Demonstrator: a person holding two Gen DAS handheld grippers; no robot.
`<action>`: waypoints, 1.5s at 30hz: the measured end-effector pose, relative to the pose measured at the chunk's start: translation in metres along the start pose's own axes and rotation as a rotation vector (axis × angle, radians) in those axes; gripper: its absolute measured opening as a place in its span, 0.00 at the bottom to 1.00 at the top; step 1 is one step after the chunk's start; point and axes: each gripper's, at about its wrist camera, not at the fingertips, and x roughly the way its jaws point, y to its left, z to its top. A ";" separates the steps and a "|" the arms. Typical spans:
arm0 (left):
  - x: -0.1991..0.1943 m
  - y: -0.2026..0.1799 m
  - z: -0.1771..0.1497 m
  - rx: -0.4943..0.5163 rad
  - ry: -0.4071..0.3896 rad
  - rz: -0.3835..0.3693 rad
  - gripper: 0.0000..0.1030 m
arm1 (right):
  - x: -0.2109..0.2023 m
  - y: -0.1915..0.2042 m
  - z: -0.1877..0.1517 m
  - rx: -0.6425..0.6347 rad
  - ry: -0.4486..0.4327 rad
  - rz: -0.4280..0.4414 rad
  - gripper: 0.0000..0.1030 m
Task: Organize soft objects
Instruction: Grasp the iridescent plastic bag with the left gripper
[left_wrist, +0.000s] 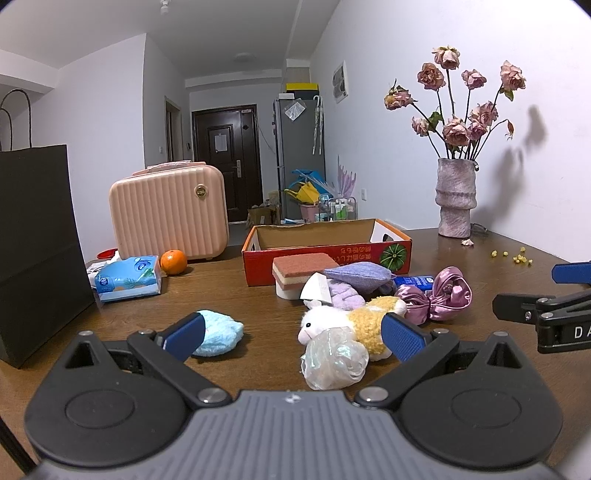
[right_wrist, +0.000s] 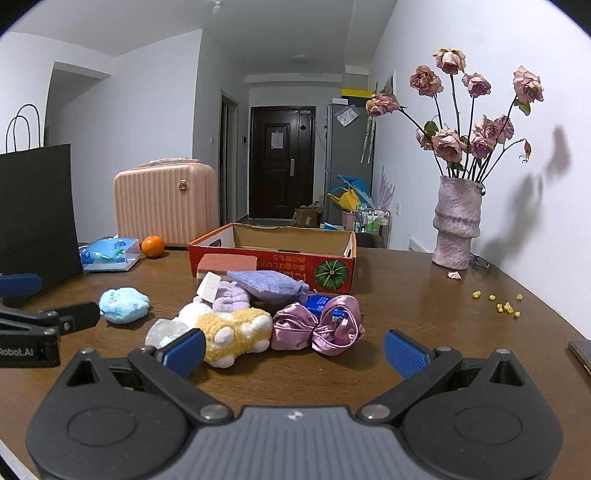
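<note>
We see the left gripper (left_wrist: 293, 334) with jaws spread wide, holding nothing, low over the wooden table (left_wrist: 229, 295). Between its jaws sit a crumpled clear plastic bag (left_wrist: 332, 363) and, touching it just behind, a white-and-yellow plush lamb (left_wrist: 347, 319). A light-blue fluffy pad (left_wrist: 219, 332) lies right behind the left jaw's fingertip, partly hidden by it.

The right gripper (right_wrist: 293, 350) is also wide open and empty. We see bare table between its jaws; ahead of them, a pink satin scrunchie (right_wrist: 317, 326) lies beside the lamb, which sits just past the left jaw.

Farther ahead of both jaws is the rest of the pile: a lavender fabric pouch (right_wrist: 267, 284), a pale purple fuzzy item (right_wrist: 231, 295) with a white tag, a small blue carton (right_wrist: 319, 302) tucked behind the scrunchie, and a pink-topped sponge (left_wrist: 303, 271) touching the front wall of the open red cardboard box (left_wrist: 328, 253). The box looks empty from what we can see.

Off to the left of the jaws: tissue pack (left_wrist: 129, 278), orange (left_wrist: 173, 261), pink case (left_wrist: 168, 214), black paper bag (left_wrist: 37, 240). Far right: vase of dried roses (left_wrist: 455, 197).
</note>
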 end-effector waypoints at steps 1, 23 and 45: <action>0.001 0.000 0.000 0.000 0.001 -0.002 1.00 | 0.001 0.000 -0.001 -0.002 0.001 -0.001 1.00; 0.075 -0.018 -0.001 0.029 0.121 -0.038 1.00 | 0.057 -0.011 -0.006 -0.003 0.070 0.001 1.00; 0.142 -0.035 -0.021 0.046 0.312 -0.035 0.78 | 0.084 -0.018 -0.016 0.005 0.129 -0.002 1.00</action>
